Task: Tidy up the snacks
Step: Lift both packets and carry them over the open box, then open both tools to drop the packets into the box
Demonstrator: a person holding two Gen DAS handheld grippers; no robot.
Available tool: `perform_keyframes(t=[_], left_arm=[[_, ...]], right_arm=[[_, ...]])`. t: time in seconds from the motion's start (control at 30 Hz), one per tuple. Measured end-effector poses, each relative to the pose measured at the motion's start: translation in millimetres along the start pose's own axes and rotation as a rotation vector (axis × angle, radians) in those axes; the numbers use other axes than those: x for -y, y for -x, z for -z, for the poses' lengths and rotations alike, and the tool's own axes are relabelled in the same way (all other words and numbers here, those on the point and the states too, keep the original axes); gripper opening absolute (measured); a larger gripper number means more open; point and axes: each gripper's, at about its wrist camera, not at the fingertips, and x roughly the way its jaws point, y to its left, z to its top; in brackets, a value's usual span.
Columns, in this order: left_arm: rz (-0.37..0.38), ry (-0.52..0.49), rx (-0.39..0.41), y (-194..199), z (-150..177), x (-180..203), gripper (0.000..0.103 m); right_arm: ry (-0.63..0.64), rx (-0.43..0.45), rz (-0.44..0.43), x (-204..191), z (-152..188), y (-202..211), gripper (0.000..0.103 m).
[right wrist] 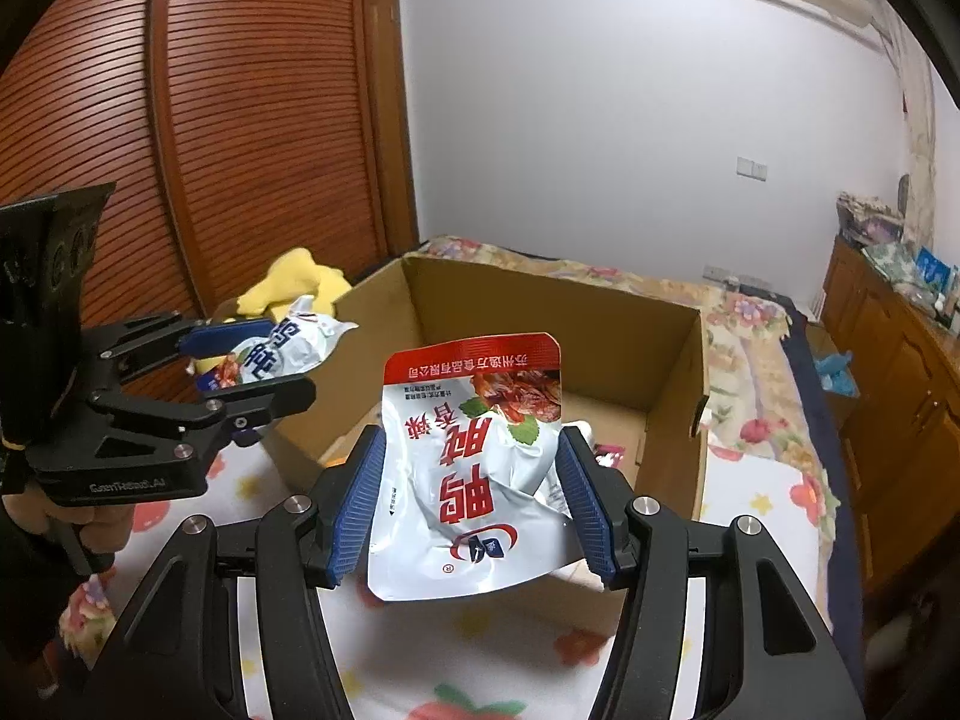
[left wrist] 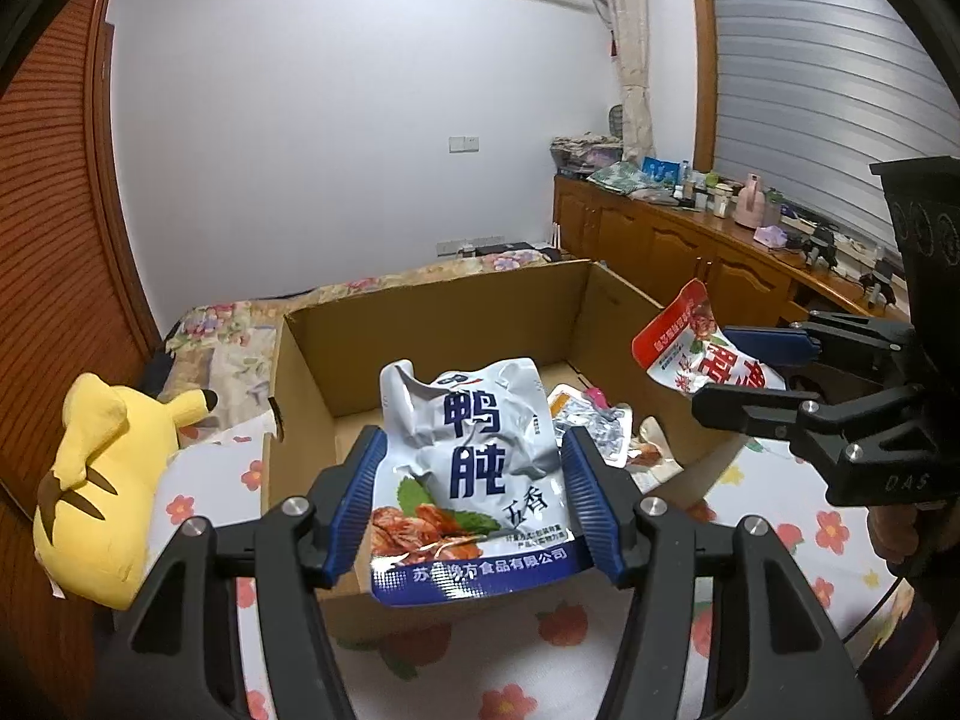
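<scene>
My left gripper [left wrist: 474, 468] is shut on a white-and-blue snack pouch [left wrist: 468, 480] and holds it above the near edge of an open cardboard box [left wrist: 432, 312]. My right gripper [right wrist: 471, 474] is shut on a white-and-red snack pouch [right wrist: 474, 468], upside down, above the same box [right wrist: 600, 324]. Each gripper shows in the other's view: the right one [left wrist: 732, 372] with the red pouch [left wrist: 690, 348], the left one [right wrist: 252, 360] with the blue pouch [right wrist: 294, 342]. Several small snack packs [left wrist: 600, 426] lie on the box floor.
The box stands on a bed with a floral sheet [left wrist: 492, 648]. A yellow plush toy [left wrist: 102, 480] lies left of the box. A wooden wardrobe [right wrist: 240, 120] is at the left, and a wooden cabinet [left wrist: 690, 252] with clutter at the right.
</scene>
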Motion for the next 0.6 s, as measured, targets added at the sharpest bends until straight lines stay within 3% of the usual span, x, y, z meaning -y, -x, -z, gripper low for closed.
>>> perform_keyframes(t=[0.17, 0.6], left_arm=[[0.002, 0.018, -0.034, -20, 1, -6, 0.06], [0.007, 0.048, -0.051, -38, 0, -9, 0.062]], right_arm=[[-0.076, -0.043, -0.058, 15, -1, -24, 0.059], [-0.1, -0.116, -0.065, 23, -2, -65, 0.061]])
